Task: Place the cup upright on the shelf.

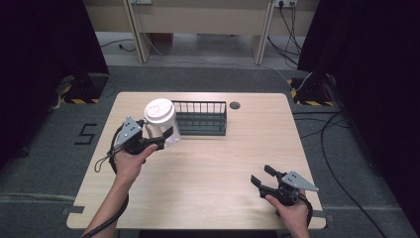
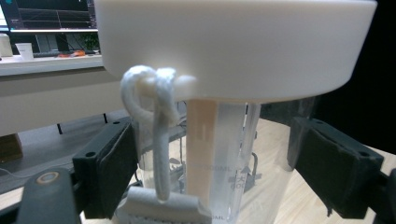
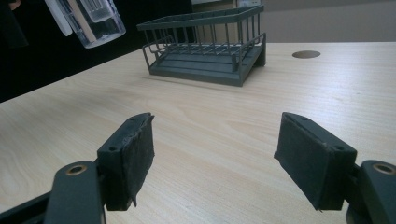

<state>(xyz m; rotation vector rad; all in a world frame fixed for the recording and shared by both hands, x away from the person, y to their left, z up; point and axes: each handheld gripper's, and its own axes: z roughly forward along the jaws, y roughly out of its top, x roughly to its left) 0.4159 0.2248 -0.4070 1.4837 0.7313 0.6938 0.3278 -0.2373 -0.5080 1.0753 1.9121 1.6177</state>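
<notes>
One clear jug (image 1: 162, 124) with white lid, pinched between left tongs (image 1: 163, 136), lifted at ten o'clock over pale wooden tabletop (image 1: 213, 168). Dark wire rack (image 1: 202, 118) just beside, toward twelve. Right tongs (image 1: 261, 176) spread at five o'clock. Grey carpet (image 1: 44, 144) and black curtains (image 1: 376, 59) around.

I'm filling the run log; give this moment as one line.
left gripper: shut on jug, off the table | right gripper: open, idle | rack: empty
</notes>
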